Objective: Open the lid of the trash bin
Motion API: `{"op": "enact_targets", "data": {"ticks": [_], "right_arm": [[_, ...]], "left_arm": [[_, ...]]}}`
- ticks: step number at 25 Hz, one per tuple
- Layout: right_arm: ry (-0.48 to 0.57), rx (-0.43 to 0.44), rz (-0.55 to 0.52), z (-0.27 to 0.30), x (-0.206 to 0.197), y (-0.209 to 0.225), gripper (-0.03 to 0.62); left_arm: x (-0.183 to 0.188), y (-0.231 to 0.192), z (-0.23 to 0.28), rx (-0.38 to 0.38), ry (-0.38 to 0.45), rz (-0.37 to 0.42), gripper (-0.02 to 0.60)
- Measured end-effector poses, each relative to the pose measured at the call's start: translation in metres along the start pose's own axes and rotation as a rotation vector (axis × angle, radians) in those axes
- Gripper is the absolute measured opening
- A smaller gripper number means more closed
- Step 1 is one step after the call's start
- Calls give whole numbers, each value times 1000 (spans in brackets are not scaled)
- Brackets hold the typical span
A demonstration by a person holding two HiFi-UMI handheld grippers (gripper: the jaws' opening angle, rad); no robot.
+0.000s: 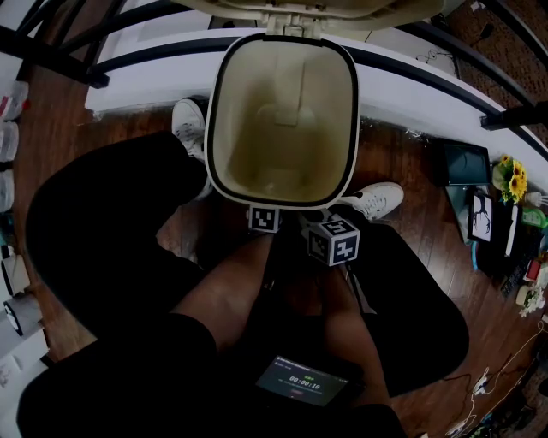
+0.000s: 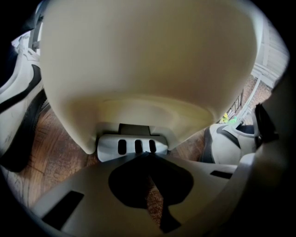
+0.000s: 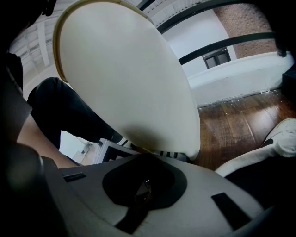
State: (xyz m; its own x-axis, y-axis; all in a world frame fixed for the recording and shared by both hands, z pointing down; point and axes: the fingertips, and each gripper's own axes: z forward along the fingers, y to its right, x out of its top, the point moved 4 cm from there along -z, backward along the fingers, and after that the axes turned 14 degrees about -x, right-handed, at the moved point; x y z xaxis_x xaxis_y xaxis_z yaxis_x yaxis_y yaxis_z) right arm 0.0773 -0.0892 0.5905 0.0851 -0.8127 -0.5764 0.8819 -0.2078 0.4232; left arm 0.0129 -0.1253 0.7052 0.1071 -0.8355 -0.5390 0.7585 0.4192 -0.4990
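A cream trash bin (image 1: 282,111) with a black rim stands on the wood floor, and I see down into its bare inside. Its lid (image 1: 300,7) is swung up at the back. In the left gripper view the bin's wall (image 2: 148,60) fills the frame above a grey foot pedal (image 2: 133,146) with three slots. My left gripper (image 2: 148,156) is shut, its tips against the pedal's front edge. My right gripper (image 3: 144,159) is shut too, low beside the bin's wall (image 3: 129,78) and next to the pedal (image 3: 172,154). Both marker cubes, left (image 1: 265,218) and right (image 1: 334,241), sit at the bin's near foot.
A person's white shoes flank the bin, one to its left (image 1: 187,125) and one to its right (image 1: 377,200); their legs crowd the near side. A timer screen (image 1: 300,381) is below. A white ledge (image 1: 445,94) runs behind, and flowers (image 1: 514,178) with clutter stand far right.
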Motion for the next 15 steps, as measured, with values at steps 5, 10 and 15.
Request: {"op": "enact_targets", "data": {"ticks": [5, 10, 15], "right_arm": [[3, -2, -4, 1, 1, 1, 12], [1, 0, 1, 0, 0, 1, 12], [-2, 6, 5, 1, 0, -1, 12]], "left_arm": [[5, 1, -1, -3, 28, 17, 34], [4, 3, 0, -15, 23, 7, 34], [2, 0, 0, -17, 26, 12, 34]]}}
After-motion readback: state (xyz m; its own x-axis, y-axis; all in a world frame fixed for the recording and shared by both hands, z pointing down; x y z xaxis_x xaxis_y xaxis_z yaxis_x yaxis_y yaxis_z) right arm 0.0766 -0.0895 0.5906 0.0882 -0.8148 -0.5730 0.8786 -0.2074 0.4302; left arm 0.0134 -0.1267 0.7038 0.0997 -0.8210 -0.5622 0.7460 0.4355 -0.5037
